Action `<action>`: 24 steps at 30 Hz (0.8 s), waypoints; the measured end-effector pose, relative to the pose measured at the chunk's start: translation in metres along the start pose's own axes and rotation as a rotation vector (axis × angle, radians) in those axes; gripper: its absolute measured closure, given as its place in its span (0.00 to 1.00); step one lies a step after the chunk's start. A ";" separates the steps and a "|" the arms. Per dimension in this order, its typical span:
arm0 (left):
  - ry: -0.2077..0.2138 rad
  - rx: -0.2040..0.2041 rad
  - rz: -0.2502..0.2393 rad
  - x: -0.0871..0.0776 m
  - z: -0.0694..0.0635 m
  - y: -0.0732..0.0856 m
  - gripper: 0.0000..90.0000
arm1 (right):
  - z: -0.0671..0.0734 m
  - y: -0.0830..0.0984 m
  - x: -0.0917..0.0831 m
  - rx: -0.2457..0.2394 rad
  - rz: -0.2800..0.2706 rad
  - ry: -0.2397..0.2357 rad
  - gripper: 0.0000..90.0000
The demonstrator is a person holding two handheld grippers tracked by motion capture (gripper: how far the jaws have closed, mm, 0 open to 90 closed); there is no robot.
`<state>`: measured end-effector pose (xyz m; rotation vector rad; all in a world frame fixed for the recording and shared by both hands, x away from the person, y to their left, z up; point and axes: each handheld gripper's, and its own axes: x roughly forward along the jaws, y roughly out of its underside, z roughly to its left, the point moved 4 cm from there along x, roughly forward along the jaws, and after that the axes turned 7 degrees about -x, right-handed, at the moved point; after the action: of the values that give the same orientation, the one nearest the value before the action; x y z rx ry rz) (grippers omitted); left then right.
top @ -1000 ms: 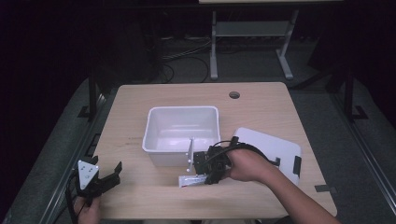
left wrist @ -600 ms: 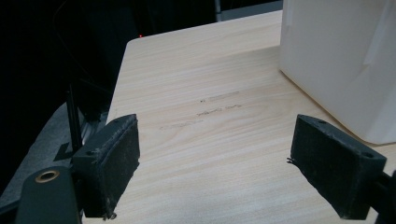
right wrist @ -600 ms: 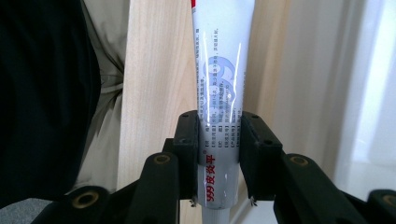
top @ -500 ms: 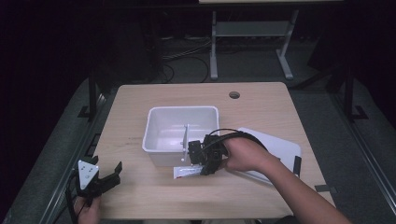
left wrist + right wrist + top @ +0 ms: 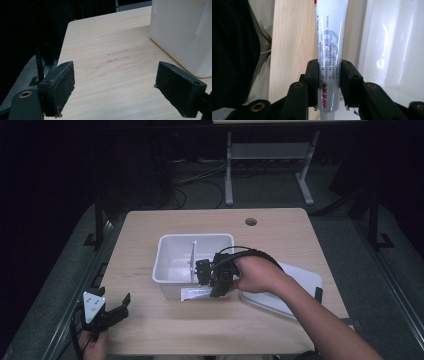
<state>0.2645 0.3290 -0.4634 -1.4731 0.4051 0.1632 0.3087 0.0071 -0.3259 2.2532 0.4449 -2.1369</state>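
Observation:
My right gripper (image 5: 212, 279) hovers at the front wall of a white plastic bin (image 5: 165, 255), shut on a white tube with red and blue print (image 5: 330, 37). The tube runs straight out between the two pads (image 5: 312, 75). From above, the tube (image 5: 196, 293) shows as a pale strip just left of and below the gripper. A thin white strip (image 5: 192, 262) stands up beside the gripper over the bin; I cannot tell what it is. My left gripper (image 5: 120, 309) rests at the table's front left corner, open, with bare wood between its jaws (image 5: 113, 82).
A white lid (image 5: 300, 280) lies flat to the right of the bin, under the right forearm. The bin's side wall (image 5: 175, 32) rises close to the right of the left gripper. A cable hole (image 5: 251, 222) sits near the table's far edge.
The right gripper has lifted the tube off the table and carried it left and farther back, up against the bin's front wall. The left gripper has stayed put.

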 end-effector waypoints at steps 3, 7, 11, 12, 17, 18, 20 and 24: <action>0.000 0.001 0.000 0.000 0.000 0.000 0.17 | -0.004 -0.001 -0.003 0.003 -0.003 0.004 0.77; 0.000 -0.002 -0.001 0.000 0.000 0.000 0.17 | -0.010 -0.003 -0.007 0.003 -0.005 0.013 0.77; 0.001 -0.001 -0.002 0.000 0.000 0.000 0.17 | -0.017 -0.004 -0.009 0.013 -0.003 0.014 0.77; 0.001 0.000 -0.002 0.000 0.000 0.000 0.17 | -0.018 -0.004 -0.009 0.021 0.002 0.014 0.77; 0.001 0.000 -0.002 0.000 0.000 0.000 0.17 | -0.026 -0.004 -0.009 0.031 -0.006 0.016 0.77; 0.001 0.000 -0.002 0.000 0.000 0.000 0.17 | -0.027 -0.004 -0.009 0.026 -0.004 0.019 0.77; 0.001 0.000 -0.002 0.000 0.000 0.000 0.17 | -0.029 -0.004 -0.009 0.035 -0.004 0.016 0.77; 0.000 0.000 -0.003 0.000 0.000 0.000 0.17 | -0.035 -0.004 -0.008 0.042 -0.002 0.017 0.77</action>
<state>0.2643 0.3293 -0.4633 -1.4739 0.4025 0.1606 0.3417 0.0162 -0.3149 2.2951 0.4064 -2.1506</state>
